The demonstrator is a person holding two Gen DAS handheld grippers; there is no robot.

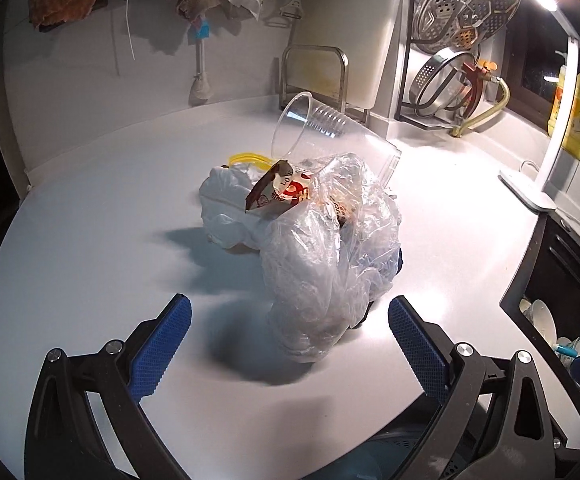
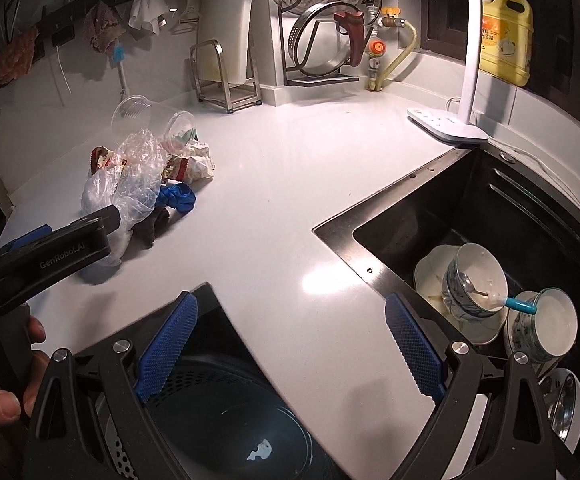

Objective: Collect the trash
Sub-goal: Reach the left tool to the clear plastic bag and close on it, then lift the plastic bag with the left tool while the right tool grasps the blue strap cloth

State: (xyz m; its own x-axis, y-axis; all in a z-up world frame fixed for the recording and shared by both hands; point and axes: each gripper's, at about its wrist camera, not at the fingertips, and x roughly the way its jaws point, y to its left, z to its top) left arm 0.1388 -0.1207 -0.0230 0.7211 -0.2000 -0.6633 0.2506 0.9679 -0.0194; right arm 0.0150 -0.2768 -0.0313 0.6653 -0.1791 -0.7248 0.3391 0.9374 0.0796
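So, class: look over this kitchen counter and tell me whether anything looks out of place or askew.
A heap of trash sits on the white counter: a clear plastic cup tipped on its side atop a crumpled plastic bag, a torn snack wrapper and a blue scrap. Both grippers are open, holding nothing.

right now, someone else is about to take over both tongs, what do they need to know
Left tongs: open, empty, low over the counter right in front of the trash pile, crumpled clear plastic bag nearest the fingers.
Right tongs: open, empty, above the counter edge, with the dark bin below them.
Trash: all in one heap on the counter: the bag, a tipped clear cup, a red-and-white wrapper, white crumpled paper, a blue item.
Done: nothing gripped yet; the bin looks nearly empty.
Left: pick up each piece and drop it in the bin.
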